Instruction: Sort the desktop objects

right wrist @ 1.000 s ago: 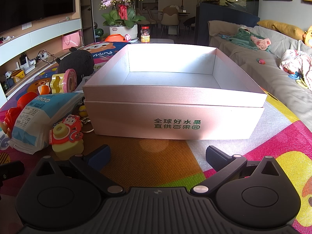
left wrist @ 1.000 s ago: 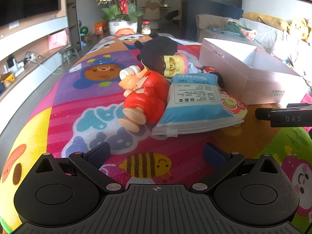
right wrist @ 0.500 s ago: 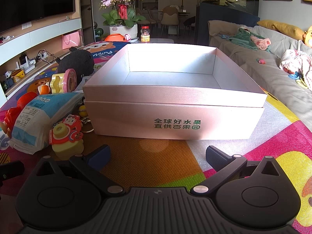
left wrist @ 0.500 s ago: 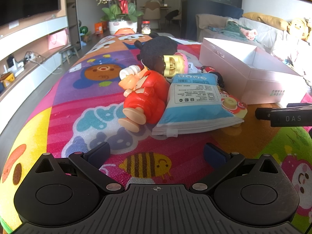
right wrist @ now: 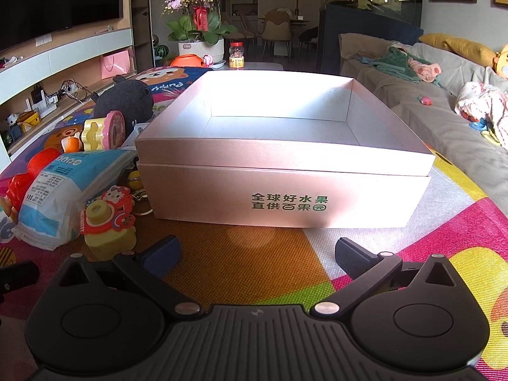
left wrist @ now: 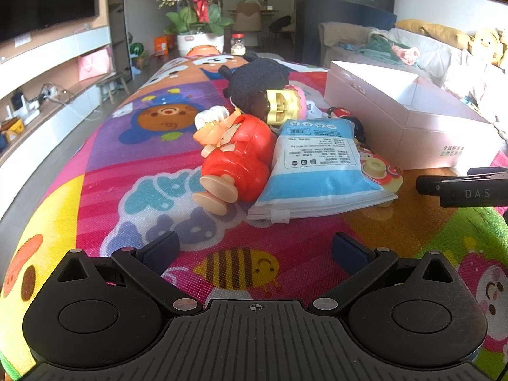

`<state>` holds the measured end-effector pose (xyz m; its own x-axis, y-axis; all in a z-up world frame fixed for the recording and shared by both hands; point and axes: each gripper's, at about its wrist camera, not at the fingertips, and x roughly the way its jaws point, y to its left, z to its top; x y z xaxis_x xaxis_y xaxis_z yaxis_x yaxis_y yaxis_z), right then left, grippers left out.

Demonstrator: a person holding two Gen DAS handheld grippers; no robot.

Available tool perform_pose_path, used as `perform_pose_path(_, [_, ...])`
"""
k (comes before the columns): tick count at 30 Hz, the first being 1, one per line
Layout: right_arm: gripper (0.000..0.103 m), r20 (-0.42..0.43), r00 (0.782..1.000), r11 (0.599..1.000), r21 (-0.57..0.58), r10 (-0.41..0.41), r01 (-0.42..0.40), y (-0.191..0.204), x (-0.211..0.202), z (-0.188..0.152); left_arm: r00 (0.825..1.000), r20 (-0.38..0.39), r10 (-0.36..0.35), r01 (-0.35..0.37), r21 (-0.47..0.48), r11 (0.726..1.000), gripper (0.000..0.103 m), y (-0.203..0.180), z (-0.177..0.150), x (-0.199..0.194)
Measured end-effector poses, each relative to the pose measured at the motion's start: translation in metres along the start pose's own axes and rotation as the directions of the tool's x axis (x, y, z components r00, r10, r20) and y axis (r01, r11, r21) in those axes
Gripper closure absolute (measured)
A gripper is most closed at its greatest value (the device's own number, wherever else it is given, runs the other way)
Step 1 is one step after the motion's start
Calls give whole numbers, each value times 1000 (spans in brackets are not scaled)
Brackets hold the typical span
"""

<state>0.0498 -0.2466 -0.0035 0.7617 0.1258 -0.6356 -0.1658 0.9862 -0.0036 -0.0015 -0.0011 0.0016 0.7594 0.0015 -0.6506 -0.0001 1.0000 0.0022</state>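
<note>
Nothing has yet been sorted: the pale pink cardboard box (right wrist: 285, 171) is seen empty, with the glossy red plastic figure (left wrist: 238, 155) and blue-and-white packet (left wrist: 317, 171) piled beside it. Both the left gripper (left wrist: 254, 250) and right gripper (right wrist: 257, 250) are held wide apart and empty. A first pickup is judged to be called for next.

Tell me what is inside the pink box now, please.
The pink box looks empty: the right wrist view shows its bare pale floor and inner walls. The strip of floor just behind the near wall is hidden, so something small and flat there cannot be ruled out.
</note>
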Motion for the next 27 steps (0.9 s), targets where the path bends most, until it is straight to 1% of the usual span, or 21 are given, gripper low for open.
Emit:
perform_pose_path(5, [0,-4,1000,1000,9,7,-7,-2,0,0,1000,0,1,-1,1,1000,0,0,0,0])
perform_pose_path(9, [0,-73,997,1000,1,31,-31,-3,-7,3,1000,-2,1,-1,2,1000,0,0,0,-2])
perform_pose_path(15, [0,-104,994,1000,-21,14,-16,3,-28,-12,999,-42,-2,3,6,1000,0,2,5,3])
perform_pose_path(16, [0,-109,994,999,-39,26,-31,3,-30,-14,999,-53,-5,6,11,1000,0,2,7,4])
perform_pose_path(17, [0,-128,990,997,-56,54,-61,1,-31,-13,998,-60,-11,12,23,1000,0,2,7,4])
perform_pose_path(19, [0,-185,975,989,-66,119,-133,-9,-33,-4,998,-60,-35,37,37,999,0,6,7,3])
perform_pose_path(20, [0,-159,978,989,-37,135,-142,-18,-39,1,997,-50,-52,54,38,998,0,9,4,1])
perform_pose_path(21, [0,-95,987,992,-15,127,-129,-27,-46,8,997,-43,-65,67,38,997,0,11,3,-1])
perform_pose_path(22, [0,-20,995,996,-3,93,-93,-36,-54,18,996,-37,-76,77,30,997,0,12,3,-2])
perform_pose_path(23, [0,50,998,999,13,45,-46,-44,-60,29,995,-26,-93,94,17,995,0,14,5,-4])
perform_pose_path(24, [0,109,994,999,39,3,-7,-52,-62,40,992,-2,-122,122,1,992,0,15,7,-6])
perform_pose_path(25, [0,151,988,997,75,-24,13,-61,-61,54,990,28,-138,138,-9,990,0,15,11,-8])
perform_pose_path(26, [0,156,987,994,109,-30,13,-70,-53,68,988,67,-138,139,-12,990,0,14,14,-10])
perform_pose_path(27, [0,136,990,990,141,-29,9,-78,-42,80,987,104,-124,125,-4,992,0,12,17,-12])
